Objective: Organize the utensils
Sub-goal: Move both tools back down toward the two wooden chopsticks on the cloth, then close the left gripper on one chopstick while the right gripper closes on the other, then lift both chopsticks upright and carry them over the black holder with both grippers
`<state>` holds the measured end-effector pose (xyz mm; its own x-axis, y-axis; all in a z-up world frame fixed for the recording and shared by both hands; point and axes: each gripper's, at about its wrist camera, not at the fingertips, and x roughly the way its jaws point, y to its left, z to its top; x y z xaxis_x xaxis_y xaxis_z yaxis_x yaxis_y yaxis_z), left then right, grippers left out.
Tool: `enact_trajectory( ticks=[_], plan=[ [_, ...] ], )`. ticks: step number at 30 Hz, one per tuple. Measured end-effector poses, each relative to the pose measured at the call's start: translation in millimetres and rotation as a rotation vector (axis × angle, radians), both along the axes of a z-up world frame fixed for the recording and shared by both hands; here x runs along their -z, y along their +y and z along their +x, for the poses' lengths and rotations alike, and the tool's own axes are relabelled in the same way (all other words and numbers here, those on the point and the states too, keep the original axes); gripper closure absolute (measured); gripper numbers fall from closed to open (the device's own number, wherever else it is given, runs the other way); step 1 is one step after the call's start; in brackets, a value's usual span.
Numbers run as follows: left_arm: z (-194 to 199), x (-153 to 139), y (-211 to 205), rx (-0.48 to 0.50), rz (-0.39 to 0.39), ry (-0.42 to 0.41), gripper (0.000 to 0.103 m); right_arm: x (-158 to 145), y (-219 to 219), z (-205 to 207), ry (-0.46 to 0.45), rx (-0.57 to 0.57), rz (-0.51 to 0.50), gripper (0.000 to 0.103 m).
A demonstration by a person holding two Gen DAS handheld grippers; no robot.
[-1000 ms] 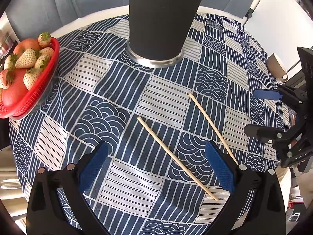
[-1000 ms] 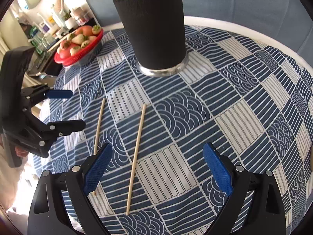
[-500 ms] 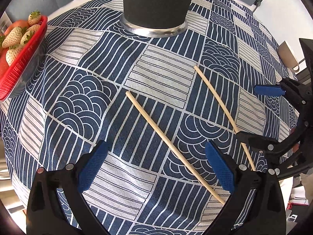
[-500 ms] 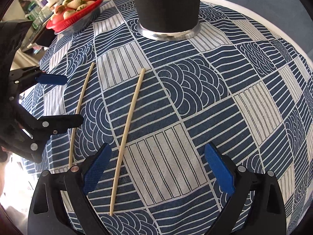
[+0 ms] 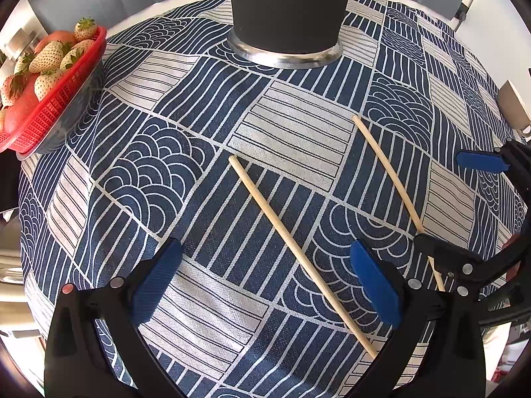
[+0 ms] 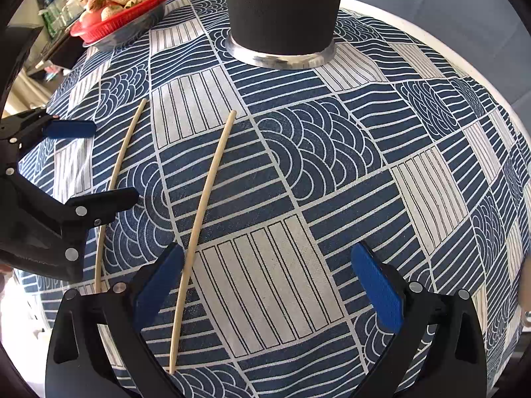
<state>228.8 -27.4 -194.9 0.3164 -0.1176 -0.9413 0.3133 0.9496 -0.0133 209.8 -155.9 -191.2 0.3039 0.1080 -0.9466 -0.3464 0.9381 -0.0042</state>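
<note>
Over the blue-and-white patterned tablecloth (image 5: 292, 126) you've got both tools hovering, pointed steeply down. Your left gripper (image 5: 265, 278) gapes wide with nothing in it; your right gripper (image 6: 265, 282) is opening wider, also empty. Two pale wooden chopsticks lie flat, near each other, well short of the tall black cup with the steel base (image 6: 282, 16). The inner chopstick (image 5: 298, 248) runs diagonally, one end towards the cup. The outer chopstick (image 5: 391, 179) lies roughly parallel. Straddle each stick squarely across its length, mid-shaft, before you squeeze.
</note>
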Motion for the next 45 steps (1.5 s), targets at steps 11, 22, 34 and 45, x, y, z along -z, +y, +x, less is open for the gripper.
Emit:
enact_trajectory(
  ticks=[11,22,34,45],
  plan=[
    [-13,-1,5,-0.047,-0.006,-0.034,0.004,-2,-4,-5,-0.023,0.006,0.010,0.006],
    [-18,-2,7,-0.139,0.006,0.001,0.004,-5,2,3,0.020,-0.005,-0.012,0.014],
    [-30,-19,51,-0.289,-0.078,0.154,0.098,-18,-23,10,0.045,-0.028,-0.068,0.098],
    [-51,-56,42,-0.309,0.032,0.134,0.098,-51,-66,13,0.016,-0.026,-0.017,0.098]
  ],
)
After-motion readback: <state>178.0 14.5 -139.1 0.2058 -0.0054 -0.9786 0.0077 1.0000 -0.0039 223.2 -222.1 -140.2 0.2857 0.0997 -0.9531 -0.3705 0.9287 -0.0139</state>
